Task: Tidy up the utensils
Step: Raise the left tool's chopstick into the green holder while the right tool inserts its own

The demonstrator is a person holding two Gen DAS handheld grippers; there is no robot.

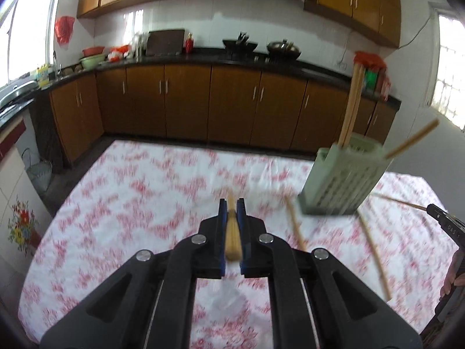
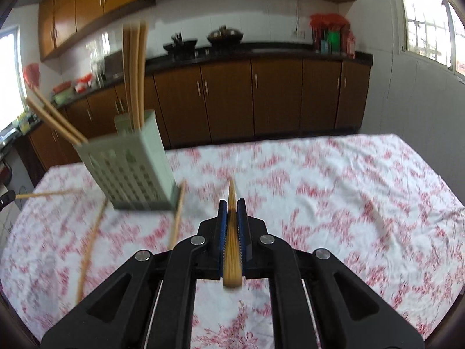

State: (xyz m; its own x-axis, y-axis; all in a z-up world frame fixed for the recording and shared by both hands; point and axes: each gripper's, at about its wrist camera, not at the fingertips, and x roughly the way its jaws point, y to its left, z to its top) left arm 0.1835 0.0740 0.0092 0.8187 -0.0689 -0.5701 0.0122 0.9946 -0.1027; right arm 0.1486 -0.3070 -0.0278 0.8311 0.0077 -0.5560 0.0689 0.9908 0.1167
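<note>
**Both tongs pinch a chopstick above the flowered table**

The left gripper has its blue pads pressed onto a wooden chopstick that runs lengthwise between them, its blunt end sticking back toward the camera and its thin end just past the fingertips. The right gripper pinches a second chopstick the same way, with the pointed tip reaching a little ahead of the pads.

A pale green holder stands on the tablecloth, ahead and to the right of the left gripper, and ahead and to the left of the right one. Several chopsticks already stand in it: a bundle upright and others leaning outward over the rim.

Loose chopsticks lie on the cloth between the two grippers: one close beside the holder's base and a longer one farther right. The right gripper's tip shows at the right edge of the left view, with a chopstick reaching from it toward the holder.

The cloth and loose sticks are blurred.
</note>
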